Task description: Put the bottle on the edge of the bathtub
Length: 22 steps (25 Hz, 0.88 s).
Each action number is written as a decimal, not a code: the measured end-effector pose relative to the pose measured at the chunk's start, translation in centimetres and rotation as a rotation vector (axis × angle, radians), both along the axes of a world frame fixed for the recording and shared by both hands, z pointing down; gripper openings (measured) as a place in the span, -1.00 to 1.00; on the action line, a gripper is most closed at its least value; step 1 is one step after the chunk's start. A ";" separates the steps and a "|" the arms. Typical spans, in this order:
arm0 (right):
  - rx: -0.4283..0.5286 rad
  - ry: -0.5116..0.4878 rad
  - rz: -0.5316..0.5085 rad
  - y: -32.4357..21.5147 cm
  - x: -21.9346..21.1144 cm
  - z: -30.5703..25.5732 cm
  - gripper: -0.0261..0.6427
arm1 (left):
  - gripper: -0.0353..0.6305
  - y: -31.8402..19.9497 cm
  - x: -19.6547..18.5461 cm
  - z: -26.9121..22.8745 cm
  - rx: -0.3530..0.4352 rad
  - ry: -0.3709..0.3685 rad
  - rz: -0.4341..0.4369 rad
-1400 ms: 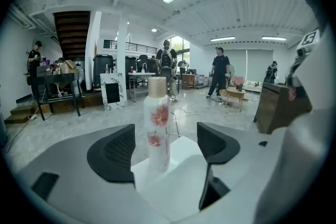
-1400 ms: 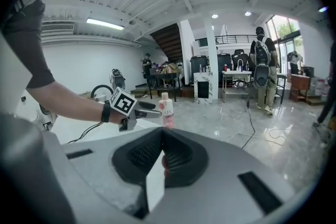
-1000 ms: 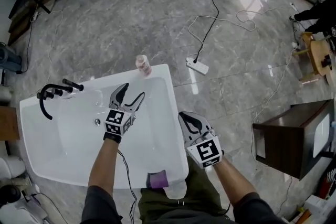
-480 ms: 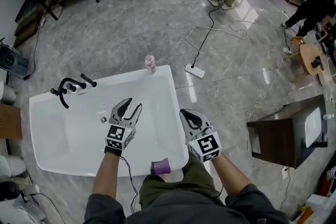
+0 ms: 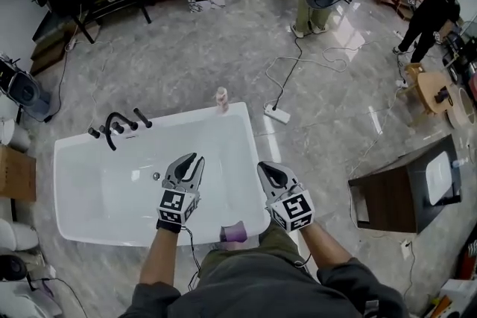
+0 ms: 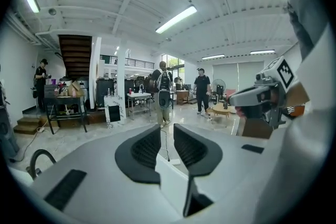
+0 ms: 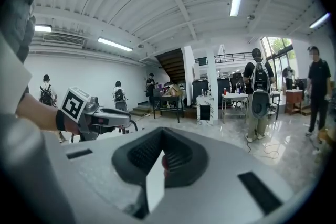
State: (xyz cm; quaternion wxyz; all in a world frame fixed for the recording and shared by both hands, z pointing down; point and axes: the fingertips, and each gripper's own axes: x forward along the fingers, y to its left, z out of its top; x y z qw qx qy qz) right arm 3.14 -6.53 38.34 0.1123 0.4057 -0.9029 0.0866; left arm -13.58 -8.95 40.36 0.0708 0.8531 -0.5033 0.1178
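A small pink bottle [image 5: 221, 98] stands upright on the far rim of the white bathtub [image 5: 250, 154], free of both grippers. My left gripper [image 5: 195, 159] hovers over the tub's near right part, well short of the bottle. Its jaws are closing, and the left gripper view [image 6: 167, 131] shows a narrow gap with nothing in it. My right gripper [image 5: 263, 167] hangs by the tub's right rim, and its jaws [image 7: 161, 136] meet with nothing held.
A black faucet [image 5: 119, 124] sits on the tub's far left rim. A purple object [image 5: 233, 232] rests on the near rim. A power strip [image 5: 277, 114] and cables lie on the marble floor beyond. A dark cabinet [image 5: 395, 194] stands at the right. People stand farther off.
Both grippers have drawn back toward the tub's near side. The left jaws have narrowed from wide apart to a slim gap. The bottle stays on the far rim.
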 end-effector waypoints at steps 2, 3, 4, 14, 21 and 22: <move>0.005 -0.007 0.004 1.0 -0.2 -1.1 -0.92 | -0.68 1.4 0.0 -1.4 0.010 0.005 -0.001; 0.006 -0.010 0.007 1.5 -0.2 -1.5 -0.92 | -0.70 2.0 0.0 -1.9 0.016 0.006 -0.002; 0.008 -0.013 0.009 2.0 -0.2 -1.9 -0.92 | -0.71 2.7 0.0 -2.4 0.021 0.007 -0.002; 0.018 -0.023 0.031 5.5 0.2 -3.6 -0.92 | -0.89 7.7 0.0 -5.0 0.052 0.003 -0.002; 0.025 -0.031 0.051 7.0 0.4 -4.3 -0.92 | -0.89 9.8 -0.1 -5.9 0.061 0.025 0.004; 0.027 -0.032 0.052 7.3 0.4 -4.4 -0.92 | -0.89 10.1 -0.1 -6.1 0.060 0.029 0.005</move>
